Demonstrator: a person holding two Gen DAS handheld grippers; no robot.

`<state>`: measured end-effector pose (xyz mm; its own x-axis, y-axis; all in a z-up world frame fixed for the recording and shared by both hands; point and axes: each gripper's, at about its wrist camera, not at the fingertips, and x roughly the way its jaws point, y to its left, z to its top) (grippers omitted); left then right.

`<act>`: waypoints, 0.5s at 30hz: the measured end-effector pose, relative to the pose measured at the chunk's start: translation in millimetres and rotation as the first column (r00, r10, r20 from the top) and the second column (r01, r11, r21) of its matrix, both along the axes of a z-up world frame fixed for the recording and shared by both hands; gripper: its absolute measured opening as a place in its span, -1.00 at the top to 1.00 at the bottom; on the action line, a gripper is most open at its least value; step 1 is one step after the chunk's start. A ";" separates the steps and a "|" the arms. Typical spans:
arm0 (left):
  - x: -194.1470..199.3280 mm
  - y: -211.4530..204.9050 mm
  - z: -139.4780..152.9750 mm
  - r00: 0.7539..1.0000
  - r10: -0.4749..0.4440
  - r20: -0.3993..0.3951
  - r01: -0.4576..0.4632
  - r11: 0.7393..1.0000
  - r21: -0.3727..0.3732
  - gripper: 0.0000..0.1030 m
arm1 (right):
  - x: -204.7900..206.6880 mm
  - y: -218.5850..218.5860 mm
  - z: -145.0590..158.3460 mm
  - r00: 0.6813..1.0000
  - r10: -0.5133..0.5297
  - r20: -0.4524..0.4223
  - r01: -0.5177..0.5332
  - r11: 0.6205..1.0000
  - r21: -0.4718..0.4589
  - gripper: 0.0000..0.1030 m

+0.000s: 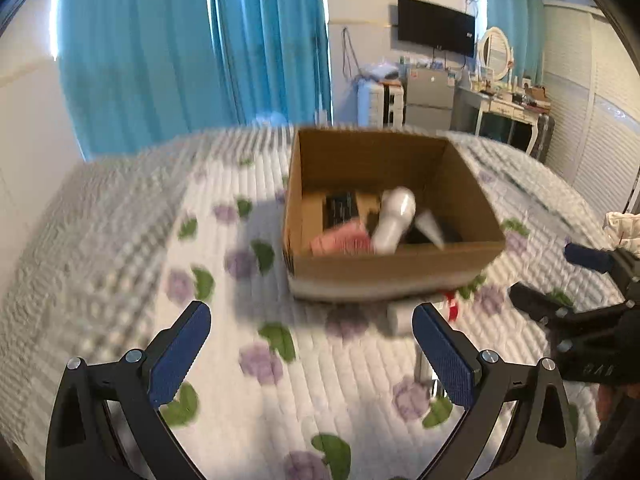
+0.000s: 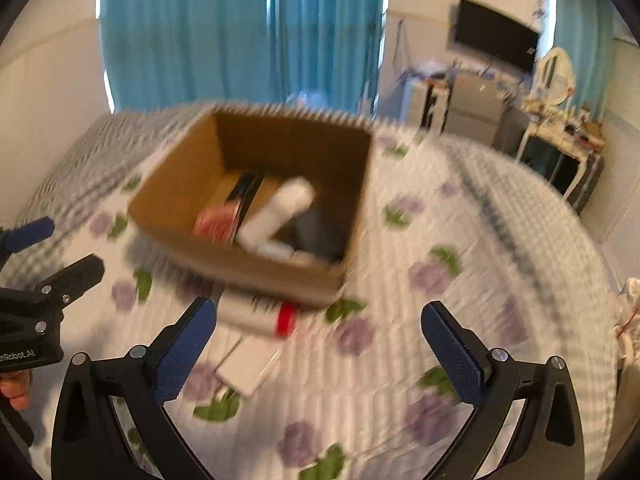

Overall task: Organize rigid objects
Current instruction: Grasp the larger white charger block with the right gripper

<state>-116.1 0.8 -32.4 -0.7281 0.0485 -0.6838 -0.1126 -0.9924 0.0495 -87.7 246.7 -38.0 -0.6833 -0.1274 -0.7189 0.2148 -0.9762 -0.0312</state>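
A brown cardboard box (image 1: 394, 268) stands on the flowered bedspread and also shows in the right wrist view (image 2: 176, 188). Inside lie a white bottle (image 1: 394, 216), a pink item (image 1: 340, 240) and dark items. In front of the box lies a white tube with a red cap (image 2: 260, 314), and nearer a flat white box (image 2: 248, 364). My left gripper (image 1: 312, 348) is open and empty, short of the box. My right gripper (image 2: 320, 348) is open and empty, above the bedspread right of the white tube. Both views are motion-blurred.
The bed (image 1: 120, 240) fills the foreground. Blue curtains (image 1: 192, 48) hang behind it. A wall TV (image 1: 436, 26), a small fridge (image 1: 428, 98) and a dressing table with a mirror (image 1: 508, 100) stand at the back right. White closet doors (image 1: 592, 100) line the right wall.
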 end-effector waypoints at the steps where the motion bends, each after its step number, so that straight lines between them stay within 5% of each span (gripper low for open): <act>1: -1.6 -1.3 -11.7 1.000 0.013 0.027 -0.012 1.000 -0.002 -1.00 | -0.5 -4.2 -10.1 1.000 0.005 0.016 -0.005 1.000 0.012 -1.00; 6: 3.0 -8.2 -48.2 0.996 0.037 0.081 -0.033 0.998 -0.054 -1.00 | -2.4 -26.9 -54.2 0.996 0.043 0.076 -0.050 0.994 0.100 -1.00; 11: 4.6 -19.7 -53.9 0.991 0.083 0.103 -0.080 0.996 -0.033 -1.00 | -19.3 -36.2 -80.8 0.982 0.065 0.177 -0.077 0.995 0.062 -0.99; 15: 5.1 -20.2 -54.9 0.990 0.090 0.109 -0.087 0.996 -0.030 -1.00 | -30.0 -42.8 -99.9 0.964 0.096 0.248 -0.102 0.995 0.014 -0.77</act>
